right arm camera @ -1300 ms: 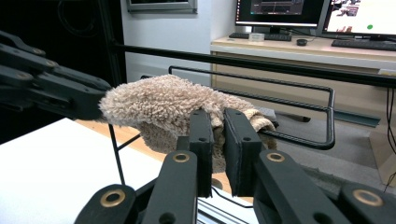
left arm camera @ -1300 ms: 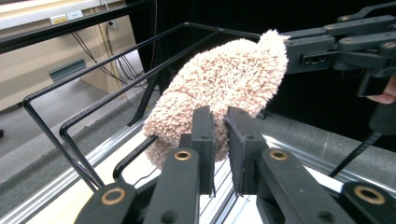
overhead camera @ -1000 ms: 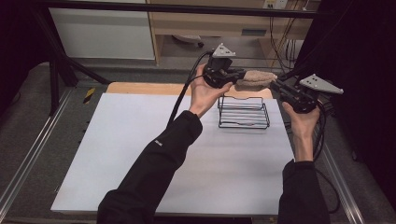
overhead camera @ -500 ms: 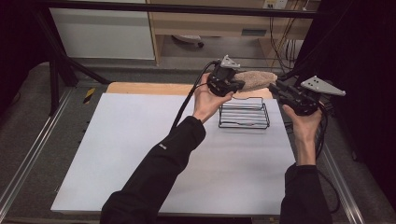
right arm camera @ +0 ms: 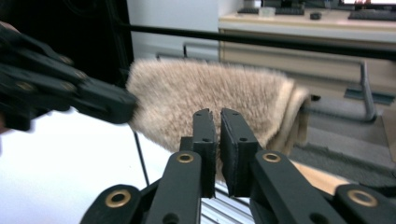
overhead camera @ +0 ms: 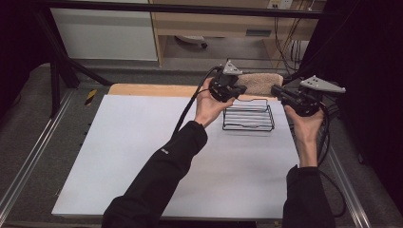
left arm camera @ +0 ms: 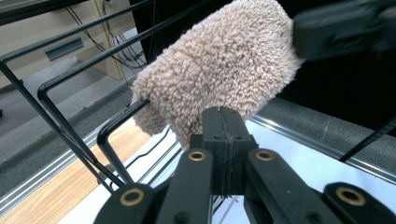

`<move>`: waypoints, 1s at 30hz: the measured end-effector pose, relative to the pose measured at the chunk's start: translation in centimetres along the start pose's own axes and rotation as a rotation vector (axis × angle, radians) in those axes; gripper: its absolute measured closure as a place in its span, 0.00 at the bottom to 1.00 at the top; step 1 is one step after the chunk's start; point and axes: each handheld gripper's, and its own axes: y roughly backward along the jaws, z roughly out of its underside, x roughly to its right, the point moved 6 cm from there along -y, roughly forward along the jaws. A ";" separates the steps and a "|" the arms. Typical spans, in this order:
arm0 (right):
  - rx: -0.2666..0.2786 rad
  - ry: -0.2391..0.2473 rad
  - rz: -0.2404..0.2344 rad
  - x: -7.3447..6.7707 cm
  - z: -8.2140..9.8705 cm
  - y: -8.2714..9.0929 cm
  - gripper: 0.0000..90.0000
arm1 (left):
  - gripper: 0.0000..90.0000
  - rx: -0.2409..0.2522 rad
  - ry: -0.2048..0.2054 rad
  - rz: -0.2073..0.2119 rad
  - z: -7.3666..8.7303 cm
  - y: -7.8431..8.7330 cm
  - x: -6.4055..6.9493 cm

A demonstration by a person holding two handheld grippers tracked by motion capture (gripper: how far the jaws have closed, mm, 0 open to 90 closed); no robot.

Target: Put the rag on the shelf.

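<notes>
From my seat the wire rack stands on the table at about one o'clock, toward its far right corner. The folded towel is at twelve o'clock of the rack, up over its far edge. My left gripper sits at the towel's nine o'clock end, jaws pressed together on the towel edge, and my right gripper at its three o'clock end. Beyond the table, at twelve, a desk stands behind the towel.
</notes>
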 end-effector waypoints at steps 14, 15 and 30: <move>0.016 -0.018 0.030 0.9 1.4 -0.5 0.89 | 0.95 0.015 0.005 0.006 0.4 -0.4 0.1; 0.020 -0.017 0.027 0.8 1.3 -0.4 0.87 | 0.93 0.016 0.009 0.007 0.5 -0.2 0.1; 0.021 -0.035 -0.013 -1.2 0.2 0.8 0.52 | 0.54 0.014 0.034 -0.018 2.3 3.7 -0.9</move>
